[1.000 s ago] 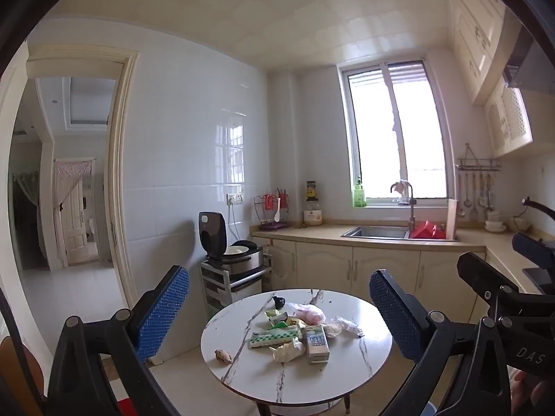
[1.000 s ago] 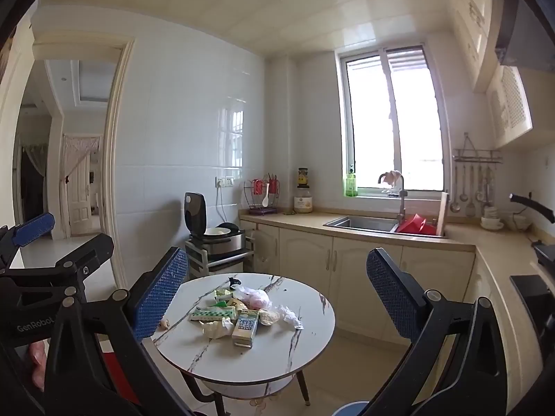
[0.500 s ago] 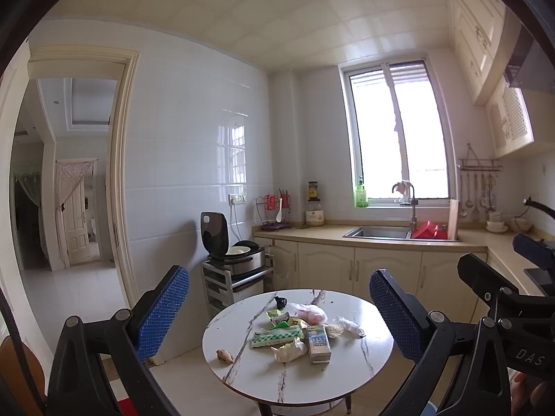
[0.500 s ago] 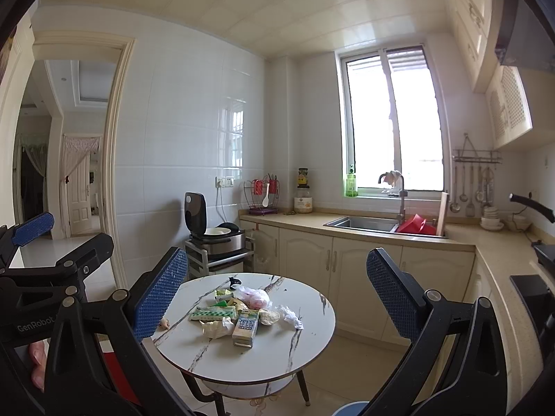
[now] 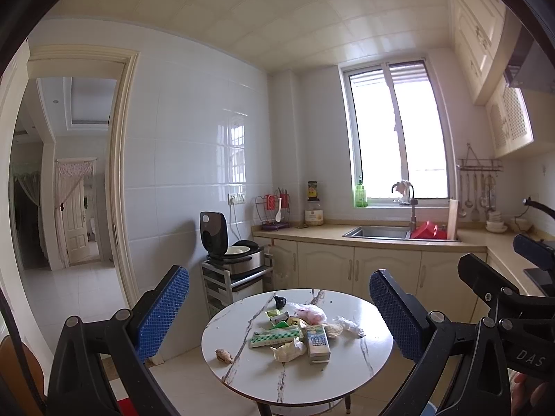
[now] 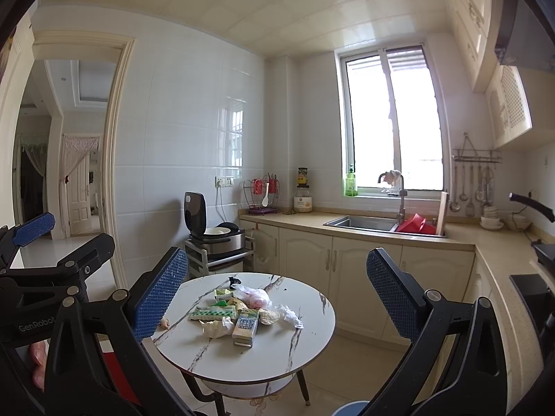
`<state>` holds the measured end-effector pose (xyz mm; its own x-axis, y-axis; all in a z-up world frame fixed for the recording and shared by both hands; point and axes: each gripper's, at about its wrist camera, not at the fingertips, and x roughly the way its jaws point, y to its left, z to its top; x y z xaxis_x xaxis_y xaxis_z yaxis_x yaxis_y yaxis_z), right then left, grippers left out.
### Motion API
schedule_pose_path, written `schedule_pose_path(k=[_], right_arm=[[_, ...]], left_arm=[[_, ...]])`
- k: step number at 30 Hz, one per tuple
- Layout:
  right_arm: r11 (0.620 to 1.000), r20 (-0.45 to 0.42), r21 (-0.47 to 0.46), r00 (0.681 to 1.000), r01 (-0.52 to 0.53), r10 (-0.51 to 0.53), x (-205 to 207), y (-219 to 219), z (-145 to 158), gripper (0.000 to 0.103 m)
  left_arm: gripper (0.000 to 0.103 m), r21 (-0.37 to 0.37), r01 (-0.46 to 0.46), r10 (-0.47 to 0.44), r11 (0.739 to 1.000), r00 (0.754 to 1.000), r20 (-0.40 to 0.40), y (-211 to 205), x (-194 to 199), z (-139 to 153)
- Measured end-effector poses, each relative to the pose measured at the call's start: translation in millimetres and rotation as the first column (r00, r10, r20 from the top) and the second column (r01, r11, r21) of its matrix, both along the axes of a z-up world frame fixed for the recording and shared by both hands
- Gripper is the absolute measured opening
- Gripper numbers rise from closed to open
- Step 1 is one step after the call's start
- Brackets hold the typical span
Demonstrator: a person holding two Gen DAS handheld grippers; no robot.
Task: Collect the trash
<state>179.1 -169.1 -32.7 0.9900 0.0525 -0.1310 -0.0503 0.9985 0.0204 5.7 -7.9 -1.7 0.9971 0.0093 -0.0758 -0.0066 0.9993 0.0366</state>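
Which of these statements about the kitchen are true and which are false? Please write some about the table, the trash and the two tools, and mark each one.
1. The trash lies in a pile on the round table. True.
2. The left tool is shut on the milk carton. False: it is open and holds nothing; the carton lies on the table.
3. The rice cooker beside the cabinets has its lid up. True.
4. The pink bag hangs from the tap. False: it lies in the pile on the table.
5. The right tool is open and apart from the trash. True.
6. The green bottle stands on the table. False: it stands on the window sill.
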Motion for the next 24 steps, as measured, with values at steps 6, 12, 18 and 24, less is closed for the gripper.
schedule_pose_path(k=[6,12,18,24], right_arm=[[1.000,0.000,0.001,1.000,0.001,-0.001,0.3,-0.2,0.1,0.103],[1.000,0.000,0.001,1.000,0.000,0.000,0.1,0.0,0.3,0.103],[1.000,0.000,0.002,1.000,-0.001,0.001,-0.2,-0.2,0.7,0.103],[1.000,0.001,0.002,1.000,0.001,-0.001,-0.3,0.1,0.8,0.103]], left_arm=[[0.102,-0.001,0.000,0.000,1.000,1.000,0.002,0.2,0.7,-0.6],[0.102,0.000,0.000,0.000,1.000,1.000,0.002,0.5,1.6,-0.6],[0.102,-0.001,0.001,-0.001,1.000,1.000,0.003,1.3,3.2,-1.5],[0.102,-0.001,-0.001,0.001,1.000,1.000,0.006,1.7,3.7,-1.1]])
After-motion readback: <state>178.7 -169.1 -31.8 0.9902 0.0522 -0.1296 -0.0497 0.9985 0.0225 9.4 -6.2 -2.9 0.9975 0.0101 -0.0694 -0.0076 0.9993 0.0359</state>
